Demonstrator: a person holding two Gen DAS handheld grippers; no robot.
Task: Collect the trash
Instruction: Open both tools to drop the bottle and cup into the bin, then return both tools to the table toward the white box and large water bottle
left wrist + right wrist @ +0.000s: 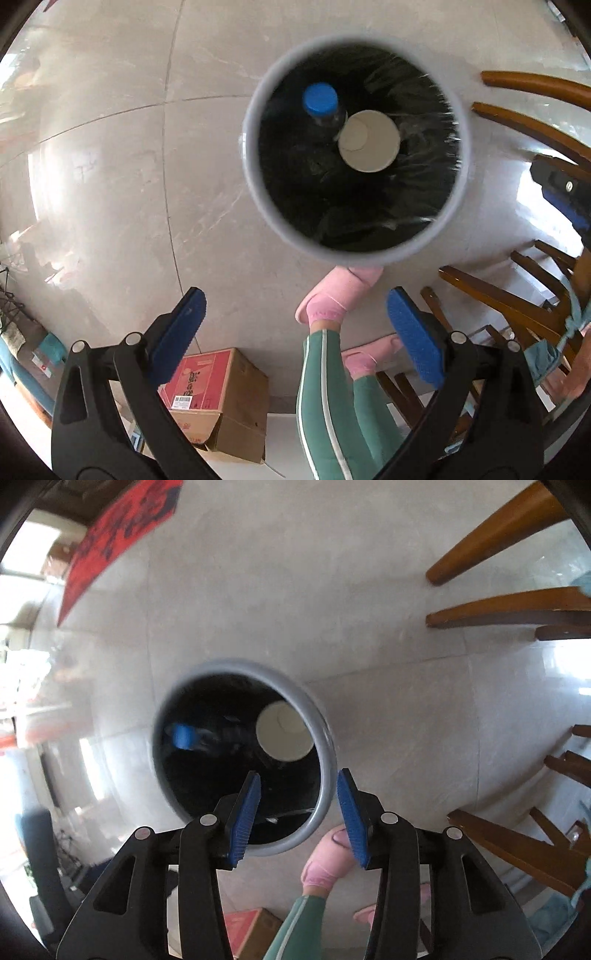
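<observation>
L tongs (295, 314) wide apart, empty | R tongs (298, 805) part open, empty | bottle (320, 99) and cup (369, 141) in bin (255, 177) | I see bin at 12 from L, 11 from R, R nearer

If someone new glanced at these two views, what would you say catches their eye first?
The grey trash bin with its black liner stands on the pale tiled floor, almost straight below both cameras. Inside it sit a blue-capped bottle and a white paper cup, side by side. Both the left gripper and the right gripper are open and empty above it, near a pink slipper.
</observation>
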